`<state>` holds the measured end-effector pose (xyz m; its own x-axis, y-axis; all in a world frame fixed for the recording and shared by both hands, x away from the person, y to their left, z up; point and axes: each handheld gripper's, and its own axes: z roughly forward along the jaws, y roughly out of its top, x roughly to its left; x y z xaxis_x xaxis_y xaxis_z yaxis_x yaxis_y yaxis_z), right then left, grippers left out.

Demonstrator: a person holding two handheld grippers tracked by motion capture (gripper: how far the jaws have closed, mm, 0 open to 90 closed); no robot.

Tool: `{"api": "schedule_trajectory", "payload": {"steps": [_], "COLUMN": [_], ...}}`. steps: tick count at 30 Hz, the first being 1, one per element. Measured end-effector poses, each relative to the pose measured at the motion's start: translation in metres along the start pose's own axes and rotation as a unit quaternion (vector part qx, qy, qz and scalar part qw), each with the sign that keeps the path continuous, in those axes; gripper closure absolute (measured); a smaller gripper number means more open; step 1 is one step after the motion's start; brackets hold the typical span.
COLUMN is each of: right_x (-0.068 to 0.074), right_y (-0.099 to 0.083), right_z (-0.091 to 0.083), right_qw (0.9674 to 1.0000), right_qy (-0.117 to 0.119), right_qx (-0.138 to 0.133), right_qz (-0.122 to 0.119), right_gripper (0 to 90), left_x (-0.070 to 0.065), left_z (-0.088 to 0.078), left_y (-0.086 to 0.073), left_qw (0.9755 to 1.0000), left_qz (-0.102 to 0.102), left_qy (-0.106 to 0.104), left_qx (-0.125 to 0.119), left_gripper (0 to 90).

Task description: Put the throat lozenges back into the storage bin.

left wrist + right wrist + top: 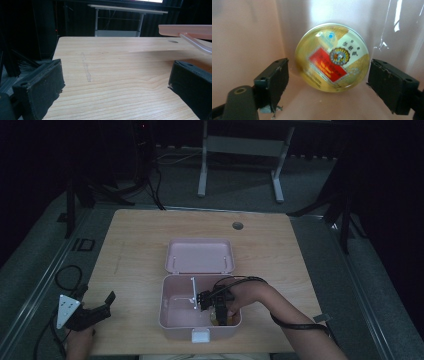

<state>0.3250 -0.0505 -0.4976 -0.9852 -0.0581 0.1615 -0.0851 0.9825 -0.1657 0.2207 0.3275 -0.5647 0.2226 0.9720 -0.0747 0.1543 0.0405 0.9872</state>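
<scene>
box [176, 312] mid-table [130, 240] | lid [200, 255] behind box | tin [332, 57] in box's right compartment

left gripper [100, 307] black, grey three-cornered plate [66, 309] on top with small holes, black cable [67, 272] looped behind, right gripper [329, 82] black, worn jaw pads with screw holes, forearms bare

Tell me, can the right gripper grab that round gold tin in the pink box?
Probably yes. The right gripper is already down inside the open pink box, jaws spread on either side of the round gold tin, with nothing between them.
</scene>
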Motion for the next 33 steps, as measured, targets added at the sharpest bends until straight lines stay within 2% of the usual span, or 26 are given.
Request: {"api": "schedule_trajectory", "payload": {"steps": [7, 8, 11, 13, 14, 15, 16, 17, 18, 19, 20, 23, 25, 28, 30, 33], "right_x": [0.004, 0.006, 0.008, 0.011, 0.013, 0.013, 0.015, 0.016, 0.016, 0.016, 0.016, 0.013, 0.012, 0.009, 0.007, 0.004], "right_y": [-0.005, -0.011, -0.016, -0.022, -0.031, -0.031, -0.038, -0.043, -0.059, -0.059, -0.067, -0.09, -0.106, -0.13, -0.144, -0.162], "right_z": [-0.016, -0.032, -0.042, -0.054, -0.068, -0.068, -0.076, -0.081, -0.094, -0.094, -0.099, -0.106, -0.107, -0.101, -0.096, -0.083], "right_qw": [0.9997, 0.9986, 0.9975, 0.9954, 0.992, 0.992, 0.9884, 0.9863, 0.9784, 0.9784, 0.9742, 0.9659, 0.96, 0.9538, 0.9498, 0.9432], "right_qy": [-0.011, -0.026, -0.032, -0.044, -0.055, -0.055, -0.067, -0.072, -0.083, -0.083, -0.095, -0.109, -0.118, -0.127, -0.118, -0.117], "right_qx": [-0.021, -0.047, -0.062, -0.085, -0.113, -0.113, -0.135, -0.148, -0.187, -0.187, -0.201, -0.227, -0.242, -0.254, -0.265, -0.278], "right_qz": [0.003, 0.006, 0.008, 0.012, 0.014, 0.014, 0.014, 0.017, 0.031, 0.031, 0.038, 0.061, 0.077, 0.098, 0.117, 0.138], "right_gripper": [13.2, 13.6, 13.5, 13.3, 13.0, 13.0, 12.9, 12.7, 12.4, 12.4, 12.4, 12.3, 12.3, 12.1, 12.1, 12.1], "left_x": [0.0, 0.0, 0.0, 0.0, 0.0, 0.0, 0.0, 0.0, 0.0, 0.0, 0.0, 0.0, 0.0, 0.0, 0.0, 0.0], "left_z": [0.0, 0.0, 0.0, 0.0, 0.0, 0.0, 0.0, 0.0, 0.0, 0.0, 0.0, 0.0, 0.0, 0.0, 0.0, 0.0], "left_y": [0.0, 0.0, 0.0, 0.0, 0.0, 0.0, 0.0, 0.0, 0.0, 0.0, 0.0, 0.0, 0.0, 0.0, 0.0, 0.0], "left_qw": [1.0, 1.0, 1.0, 1.0, 1.0, 1.0, 1.0, 1.0, 1.0, 1.0, 1.0, 1.0, 1.0, 1.0, 1.0, 1.0], "left_qz": [0.0, 0.0, -0.001, -0.001, 0.0, -0.001, -0.001, -0.001, -0.001, -0.001, -0.001, 0.0, 0.0, 0.001, 0.001, 0.002], "left_qy": [0.001, 0.001, 0.001, 0.001, 0.002, 0.002, 0.002, 0.002, 0.002, 0.002, 0.002, 0.002, 0.002, 0.002, 0.002, 0.002], "left_qx": [0.0, 0.0, 0.0, 0.0, 0.0, 0.0, -0.001, -0.001, 0.0, 0.0, 0.0, 0.0, 0.0, 0.001, 0.002, 0.002], "left_gripper": [0.3, 0.4, 0.4, 0.4, 0.4, 0.4, 0.4, 0.4, 0.4, 0.4, 0.4, 0.4, 0.3, 0.4, 0.4, 0.4]}}
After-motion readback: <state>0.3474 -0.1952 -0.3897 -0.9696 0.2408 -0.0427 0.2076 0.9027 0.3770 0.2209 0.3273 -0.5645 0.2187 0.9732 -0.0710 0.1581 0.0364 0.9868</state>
